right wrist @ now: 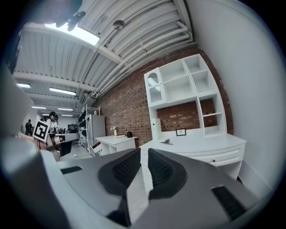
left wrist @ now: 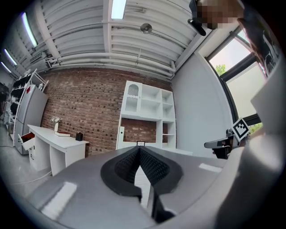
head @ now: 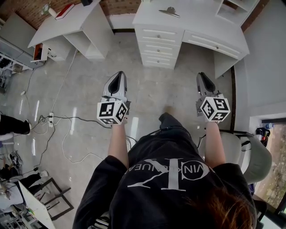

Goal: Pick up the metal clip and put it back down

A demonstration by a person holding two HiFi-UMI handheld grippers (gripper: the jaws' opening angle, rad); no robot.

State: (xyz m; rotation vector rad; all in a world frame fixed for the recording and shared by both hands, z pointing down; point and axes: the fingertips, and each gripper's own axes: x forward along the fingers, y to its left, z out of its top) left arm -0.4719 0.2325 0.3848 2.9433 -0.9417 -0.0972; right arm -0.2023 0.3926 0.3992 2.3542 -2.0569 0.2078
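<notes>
The metal clip (head: 170, 12) lies on top of the white drawer desk (head: 201, 27), far ahead of both grippers; in the right gripper view the metal clip (right wrist: 166, 142) is a small grey shape on the desk (right wrist: 201, 145). My left gripper (head: 119, 74) is held in the air over the floor, its jaws meeting at the tips (left wrist: 139, 148), with nothing in them. The right gripper (head: 202, 75) hovers level with it, also well short of the desk. A slim gap shows between its empty pads (right wrist: 144, 156).
A second white desk (head: 67, 24) stands to the far left. Cables (head: 67, 129) trail across the shiny floor. A pale chair (head: 252, 156) is close on my right. A shelf hutch (right wrist: 187, 89) rises behind the drawer desk, against a brick wall.
</notes>
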